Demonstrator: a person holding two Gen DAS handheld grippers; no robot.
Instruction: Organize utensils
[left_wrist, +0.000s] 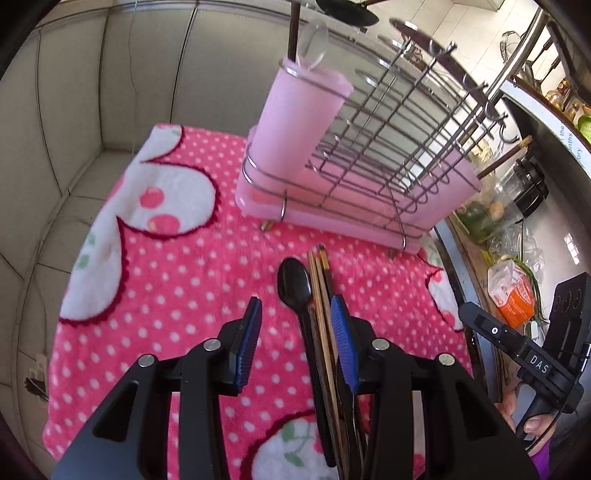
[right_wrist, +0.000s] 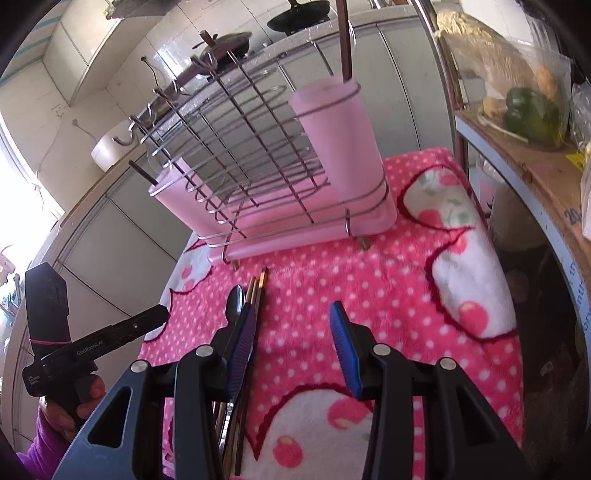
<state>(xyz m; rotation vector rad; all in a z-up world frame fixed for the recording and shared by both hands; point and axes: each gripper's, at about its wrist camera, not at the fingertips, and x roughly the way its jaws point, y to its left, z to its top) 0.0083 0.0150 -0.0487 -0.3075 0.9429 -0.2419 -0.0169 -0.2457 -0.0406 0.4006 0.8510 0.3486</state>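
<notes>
On the left, the left gripper (left_wrist: 295, 325) hangs over the pink polka-dot towel (left_wrist: 177, 280) with its blue pads (left_wrist: 251, 332) spread wide and nothing between them. Just right of its centre line lies the bundle of utensils: a dark spoon (left_wrist: 294, 284) and several chopsticks (left_wrist: 320, 280), side by side on the towel, long axes running near to far, tips and spoon bowl pointing at the rack. They lie inside the left gripper's gap, close against its right-hand pad, so this hand looks nearer to a grasp; closing would probably catch them across their shafts, though off-centre. Further right, the right gripper (right_wrist: 291, 332) is likewise spread and empty, and the bundle sits beyond its left-hand pad, outside the gap. The spoon looks glossy and slim; the chopsticks are thin wood-toned sticks, likely to roll. Far behind stands the wire rack (left_wrist: 388, 147) with a pink cup holder (left_wrist: 295, 122) at its left end.
</notes>
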